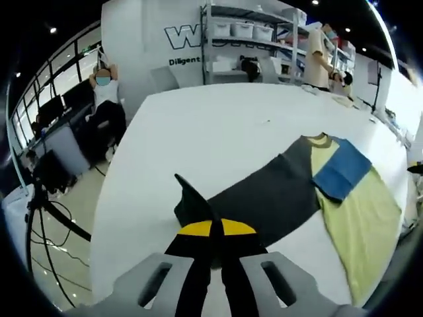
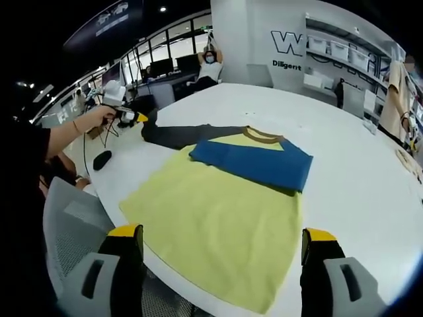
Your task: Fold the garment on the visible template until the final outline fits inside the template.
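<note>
Sleeve [image 1: 192, 201] clamped in your left gripper [image 1: 211, 228] at lower centre — carry it flat across the garment [image 2: 218, 218]; right gripper [image 2: 221, 247] hangs wide open, empty, lower frame

One garment [image 2: 225, 211] on one desk [image 2: 357, 178], two grippers [image 1: 217, 231] [image 2: 221, 241], one shelving rack [image 1: 254, 39], two people [image 1: 106, 99] [image 1: 320, 56] beyond.

The white round worktop [image 2: 357, 178] looks smooth and faintly glossy, catching ceiling light. The yellow, blue and charcoal cloth T-shirt [image 2: 218, 224] is soft, matt knit (its brown collar looks ribbed). The left tongs [image 1: 216, 232] have matt black tips with yellow caps on grey plastic; the right tongs [image 2: 221, 247] match.
</note>
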